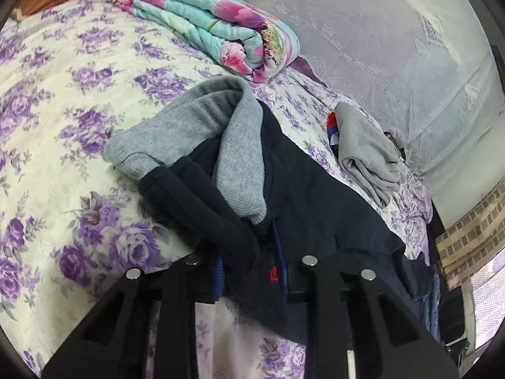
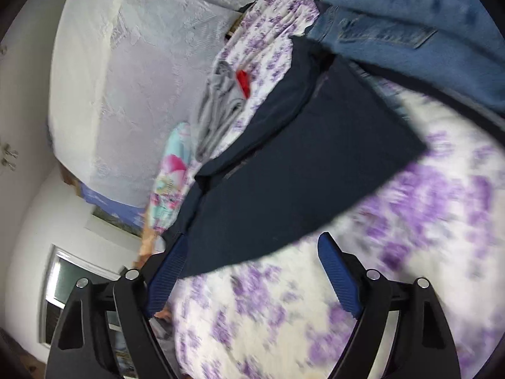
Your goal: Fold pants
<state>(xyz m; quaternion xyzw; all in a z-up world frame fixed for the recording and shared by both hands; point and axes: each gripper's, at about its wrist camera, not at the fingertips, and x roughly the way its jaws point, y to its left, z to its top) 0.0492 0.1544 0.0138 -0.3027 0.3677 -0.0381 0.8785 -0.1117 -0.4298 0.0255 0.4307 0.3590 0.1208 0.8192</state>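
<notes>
Dark navy pants (image 1: 315,195) with a grey ribbed lining turned out at the waist (image 1: 240,158) lie bunched on the purple-flowered bedspread (image 1: 63,126). My left gripper (image 1: 252,268) is shut on a thick fold of the navy cloth, which hides most of its blue pads. In the right wrist view, which is blurred, the pants (image 2: 300,173) spread flat as a dark panel. My right gripper (image 2: 254,238) is open just above the bedspread (image 2: 410,221), at the near edge of the pants. Its left pad (image 2: 164,278) touches or overlaps the cloth edge, and nothing is held.
A folded turquoise and pink floral quilt (image 1: 214,25) lies at the far side of the bed. A folded grey garment (image 1: 366,154) with a red and blue item sits near the lace-covered wall (image 1: 394,31). Blue jeans (image 2: 410,15) lie beyond the pants. The bed edge drops off at the right.
</notes>
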